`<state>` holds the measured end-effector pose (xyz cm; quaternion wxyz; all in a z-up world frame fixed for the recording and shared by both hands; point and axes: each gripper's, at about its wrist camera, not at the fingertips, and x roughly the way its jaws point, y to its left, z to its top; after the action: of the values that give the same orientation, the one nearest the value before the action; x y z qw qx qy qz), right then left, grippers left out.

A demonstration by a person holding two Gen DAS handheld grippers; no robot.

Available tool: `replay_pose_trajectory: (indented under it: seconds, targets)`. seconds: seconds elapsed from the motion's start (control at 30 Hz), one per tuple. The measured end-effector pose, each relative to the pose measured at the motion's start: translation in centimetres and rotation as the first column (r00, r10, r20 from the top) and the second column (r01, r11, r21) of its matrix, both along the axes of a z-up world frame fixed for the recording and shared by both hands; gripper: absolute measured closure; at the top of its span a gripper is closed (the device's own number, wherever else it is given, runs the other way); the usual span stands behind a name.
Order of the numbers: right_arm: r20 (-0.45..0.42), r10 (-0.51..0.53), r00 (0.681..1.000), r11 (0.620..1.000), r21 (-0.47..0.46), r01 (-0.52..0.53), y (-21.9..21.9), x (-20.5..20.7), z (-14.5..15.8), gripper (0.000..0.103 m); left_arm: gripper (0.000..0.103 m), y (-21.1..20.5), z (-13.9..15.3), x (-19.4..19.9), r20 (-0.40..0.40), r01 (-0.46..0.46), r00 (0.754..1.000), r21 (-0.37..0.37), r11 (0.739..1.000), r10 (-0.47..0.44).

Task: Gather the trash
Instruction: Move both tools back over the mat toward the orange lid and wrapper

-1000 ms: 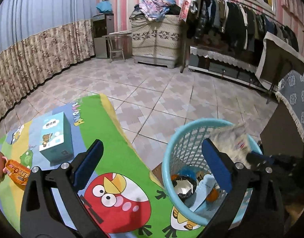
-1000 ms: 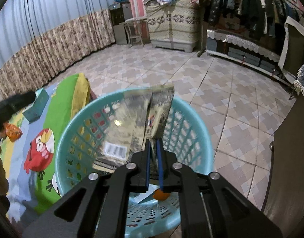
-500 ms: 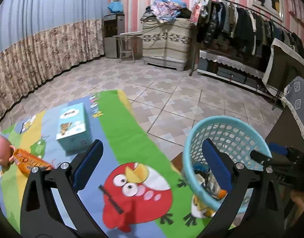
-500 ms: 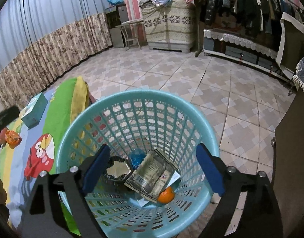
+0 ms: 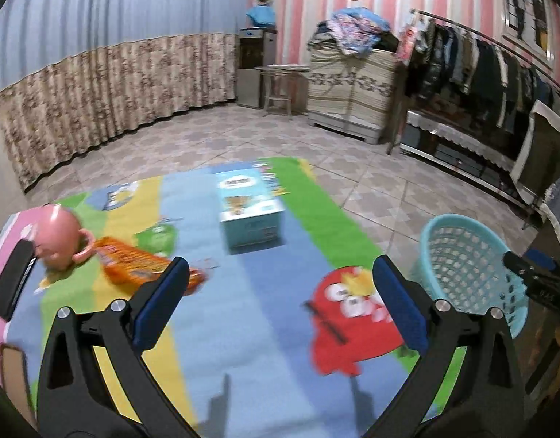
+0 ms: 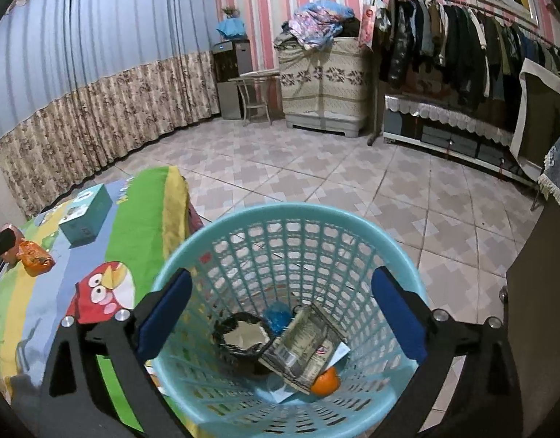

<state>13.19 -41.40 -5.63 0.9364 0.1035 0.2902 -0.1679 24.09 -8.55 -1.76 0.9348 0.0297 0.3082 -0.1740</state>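
Right claw [image 6: 280,314] at bottom of its frame, blue pads spread wide and opening, nothing between them, hanging over the round turquoise plastic lattice basket [image 6: 400,252] that fills lower centre. Inside the basket at the bottom: silver foil snack wrapper [image 6: 303,348] lying flat, black crumpled bag with pale inside [image 6: 243,337] left of it, small blue crumpled piece [image 6: 277,315] behind, orange round fruit-like item [image 6: 325,381] at lower right touching the wrapper. Left claw [image 5: 280,303] at bottom of its frame, released, pads wide apart and empty, above the colourful cartoon-bird play mat [image 5: 250,332]; view motion-blurred. On the mat, left of centre: orange plastic snack packet [image 5: 134,261], just beside a pink ceramic mug [image 5: 57,235] at mid-left; black flat rectangular object [image 5: 11,279] at left edge. Further back, centre: light-blue cardboard tissue box [image 5: 248,211]. The basket sits at right, past the mat edge. Beyond: tiled floor [image 6: 316,171], floral curtain [image 5: 108,91] upper left, clothes rack [image 6: 462,40] upper right.
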Motion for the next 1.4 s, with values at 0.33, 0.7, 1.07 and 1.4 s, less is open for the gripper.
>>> replay_pose_trajectory:
  seconds: [0.33, 0.7, 1.07, 1.4]
  targets:
    - [0.058, 0.073, 0.996, 0.996, 0.043, -0.075, 4.9, 0.9, 0.3, 0.005, 0.006, 10.7, -1.1, 0.2, 0.031, -0.186, 0.982, 0.053, 0.981, 0.185]
    - [0.014, 0.231, 0.973, 0.972, 0.048, -0.232, 11.7, 7.4, 0.7, 0.005, 0.006, 17.8, -2.3, 4.5, -0.027, -0.265, 0.964, 0.032, 0.964, 0.266]
    - [-0.128, 0.504, 0.854, 0.859, -0.027, -0.511, 24.8, 15.9, -0.9, 0.005, 0.006, 18.6, -3.0, 6.2, -0.037, -0.273, 0.960, 0.082, 0.958, 0.277]
    - [-0.288, 0.620, 0.729, 0.761, -0.006, -0.649, 32.8, 21.4, -5.5, 0.010, 0.006, 22.8, -1.2, 5.3, 0.061, -0.352, 0.935, 0.090, 0.932, 0.348]
